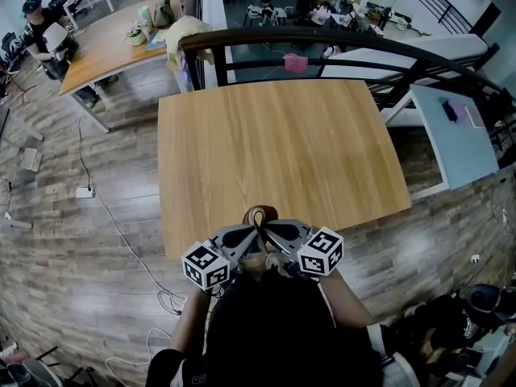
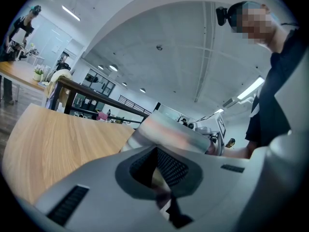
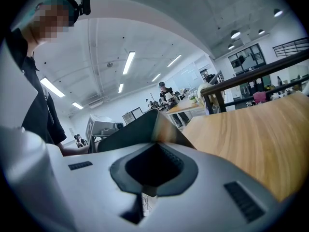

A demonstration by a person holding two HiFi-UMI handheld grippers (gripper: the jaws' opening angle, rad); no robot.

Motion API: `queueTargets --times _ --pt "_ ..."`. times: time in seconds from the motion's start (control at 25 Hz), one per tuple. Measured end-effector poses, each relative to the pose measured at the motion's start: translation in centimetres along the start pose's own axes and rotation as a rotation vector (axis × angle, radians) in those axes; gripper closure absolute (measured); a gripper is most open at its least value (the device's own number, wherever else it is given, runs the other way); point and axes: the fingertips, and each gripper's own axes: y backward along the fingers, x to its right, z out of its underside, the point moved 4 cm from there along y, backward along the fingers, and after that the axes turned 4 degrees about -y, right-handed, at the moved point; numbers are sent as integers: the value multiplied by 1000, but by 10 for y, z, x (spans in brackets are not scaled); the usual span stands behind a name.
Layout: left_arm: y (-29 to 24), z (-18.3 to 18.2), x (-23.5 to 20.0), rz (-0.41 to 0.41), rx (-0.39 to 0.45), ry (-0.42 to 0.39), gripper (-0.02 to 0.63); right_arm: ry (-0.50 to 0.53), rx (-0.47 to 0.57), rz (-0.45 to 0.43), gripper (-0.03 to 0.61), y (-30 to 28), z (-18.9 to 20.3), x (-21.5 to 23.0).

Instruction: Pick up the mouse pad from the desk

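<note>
The mouse pad (image 1: 260, 215) is lifted off the wooden desk (image 1: 282, 135) at its near edge and bent upward into a fold, brown on one face and dark on the other. My left gripper (image 1: 247, 237) and right gripper (image 1: 274, 235) are pressed close together, each shut on a side of the pad. In the left gripper view the pad (image 2: 169, 132) rises as a pale blurred sheet out of the jaws of the left gripper (image 2: 155, 154). In the right gripper view its dark underside (image 3: 133, 127) stands up from the right gripper (image 3: 154, 151).
A dark railing (image 1: 322, 39) runs behind the desk's far edge. A second wooden table (image 1: 105, 47) with a seated person (image 1: 44, 35) is at the back left. A pale blue table (image 1: 455, 135) is at the right. Cables (image 1: 121, 232) lie on the floor at the left.
</note>
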Motion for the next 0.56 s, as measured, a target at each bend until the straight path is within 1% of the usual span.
queueTargets --times 0.56 --pt "-7 1 1 -3 -5 6 592 5 -13 1 551 5 0 6"
